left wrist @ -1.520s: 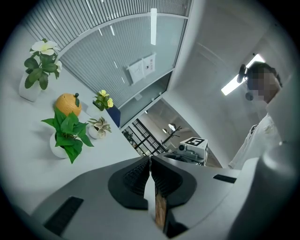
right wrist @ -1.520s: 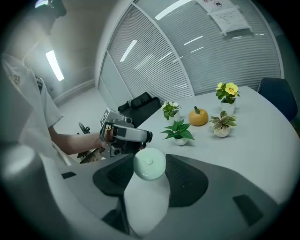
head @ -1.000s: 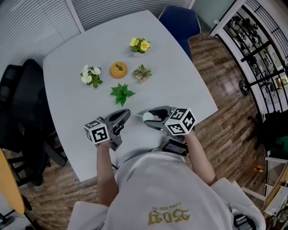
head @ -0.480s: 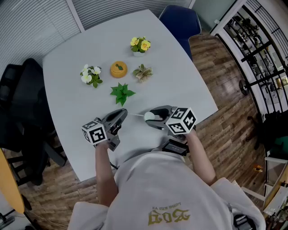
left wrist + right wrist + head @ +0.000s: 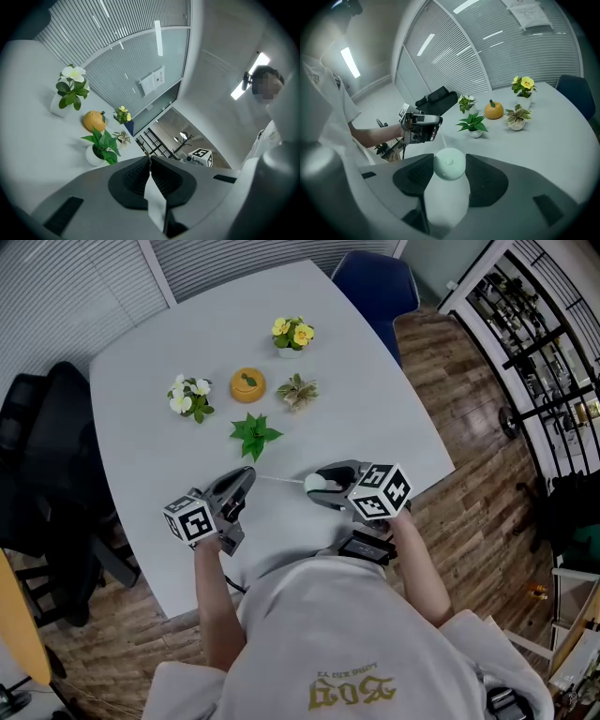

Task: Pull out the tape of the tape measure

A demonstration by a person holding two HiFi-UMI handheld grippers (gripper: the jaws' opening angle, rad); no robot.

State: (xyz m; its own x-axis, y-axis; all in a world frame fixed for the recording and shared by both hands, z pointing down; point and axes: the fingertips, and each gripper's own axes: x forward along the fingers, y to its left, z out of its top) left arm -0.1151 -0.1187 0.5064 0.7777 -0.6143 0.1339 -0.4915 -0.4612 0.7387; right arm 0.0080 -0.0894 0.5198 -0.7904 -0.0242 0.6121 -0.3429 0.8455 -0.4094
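A round pale-green tape measure (image 5: 313, 484) sits between the pads of my right gripper (image 5: 315, 486), which is shut on it just above the white table (image 5: 375, 409). In the right gripper view the case (image 5: 449, 164) fills the gap between the jaws. A thin white tape (image 5: 279, 479) runs from it leftward to my left gripper (image 5: 247, 474). In the left gripper view the jaws of that gripper (image 5: 150, 161) are shut on the tape's end (image 5: 154, 197). The left gripper (image 5: 419, 126) also shows in the right gripper view, with the tape (image 5: 439, 136) stretched toward it.
Beyond the grippers stand a leafy green plant (image 5: 253, 435), a white-flower pot (image 5: 190, 397), an orange ornament (image 5: 247, 384), a small succulent (image 5: 297, 391) and a yellow-flower pot (image 5: 292, 335). A blue chair (image 5: 373, 282) is at the far edge, a black chair (image 5: 47, 456) at the left.
My left gripper has moved left, away from the right one, still holding the tape's end. The stretch of tape between the grippers has grown longer. The right gripper stays put.
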